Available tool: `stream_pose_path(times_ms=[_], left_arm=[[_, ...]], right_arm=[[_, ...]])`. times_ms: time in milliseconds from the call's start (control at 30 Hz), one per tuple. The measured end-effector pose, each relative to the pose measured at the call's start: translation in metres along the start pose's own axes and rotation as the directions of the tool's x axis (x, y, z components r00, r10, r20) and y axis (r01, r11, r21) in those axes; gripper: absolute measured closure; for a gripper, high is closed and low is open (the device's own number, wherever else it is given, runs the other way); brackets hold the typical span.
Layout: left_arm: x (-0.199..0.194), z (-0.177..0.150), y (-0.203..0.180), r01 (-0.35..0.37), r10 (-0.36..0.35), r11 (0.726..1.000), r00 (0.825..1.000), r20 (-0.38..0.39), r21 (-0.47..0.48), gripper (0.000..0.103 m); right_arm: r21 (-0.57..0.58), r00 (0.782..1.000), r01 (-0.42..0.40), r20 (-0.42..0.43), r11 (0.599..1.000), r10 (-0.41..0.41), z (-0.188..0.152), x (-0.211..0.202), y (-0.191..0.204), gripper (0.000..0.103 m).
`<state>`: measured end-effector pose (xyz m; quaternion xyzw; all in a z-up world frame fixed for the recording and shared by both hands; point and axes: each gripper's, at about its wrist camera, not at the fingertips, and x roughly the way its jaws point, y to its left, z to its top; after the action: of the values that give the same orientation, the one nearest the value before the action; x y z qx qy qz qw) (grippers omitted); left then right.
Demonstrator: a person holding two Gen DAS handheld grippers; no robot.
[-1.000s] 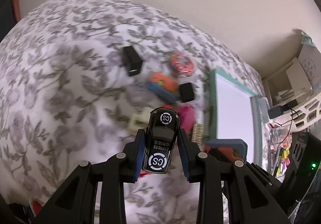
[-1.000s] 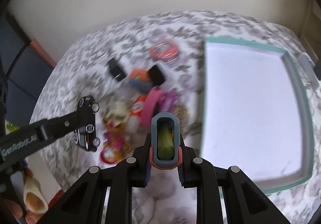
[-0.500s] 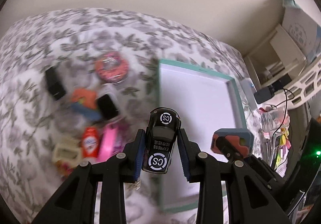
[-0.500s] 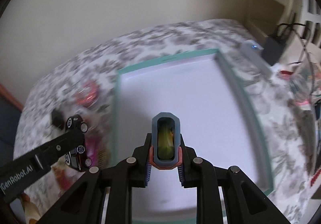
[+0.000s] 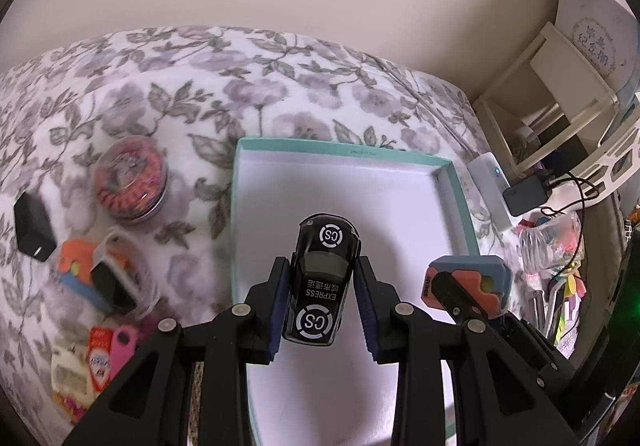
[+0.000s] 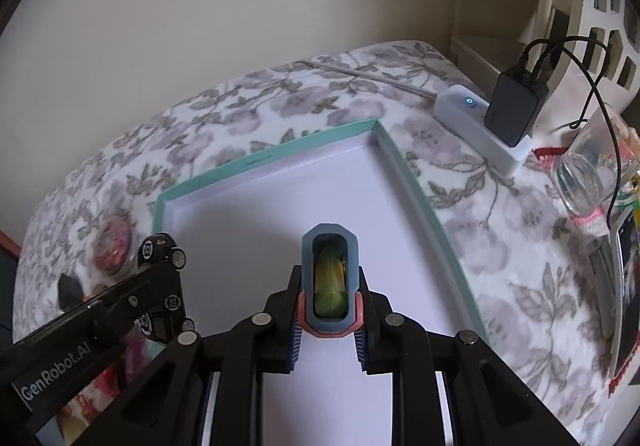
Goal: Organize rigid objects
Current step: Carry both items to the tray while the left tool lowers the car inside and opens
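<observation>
Left wrist view: the left gripper (image 5: 322,288) squeezes a black toy car (image 5: 322,278) at the bottom middle, above the white floor of the teal tray (image 5: 460,206). Right wrist view: the right gripper (image 6: 329,316) pinches a blue and orange block (image 6: 330,282), low in the middle, over the same tray. Other toys (image 5: 100,274) lie at the left on the flowery cloth (image 5: 200,66).

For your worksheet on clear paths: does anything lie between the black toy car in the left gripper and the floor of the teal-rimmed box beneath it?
Nothing visible does. The black toy car hangs over the teal-rimmed box, whose white floor looks bare in both views.
</observation>
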<state>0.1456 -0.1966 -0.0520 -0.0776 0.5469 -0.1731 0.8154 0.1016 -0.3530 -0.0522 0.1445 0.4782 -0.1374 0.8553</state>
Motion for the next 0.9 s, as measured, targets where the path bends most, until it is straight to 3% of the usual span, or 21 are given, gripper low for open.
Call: stream_pose_path(times_ms=[500,900], left_arm=[[0.035,0.011,-0.007,-0.024,0.025,1.000,0.999,-0.025,0.016,0.069],[0.038,0.011,-0.005,-0.031,0.031,1.000,0.998,-0.052,0.002,0.069]], right_arm=[[-0.010,0.999,0.036,-0.030,0.999,-0.036,0.007,0.027,-0.007,0.080],[-0.006,0.998,0.033,-0.060,0.999,-0.033,0.008,0.029,-0.008,0.080]])
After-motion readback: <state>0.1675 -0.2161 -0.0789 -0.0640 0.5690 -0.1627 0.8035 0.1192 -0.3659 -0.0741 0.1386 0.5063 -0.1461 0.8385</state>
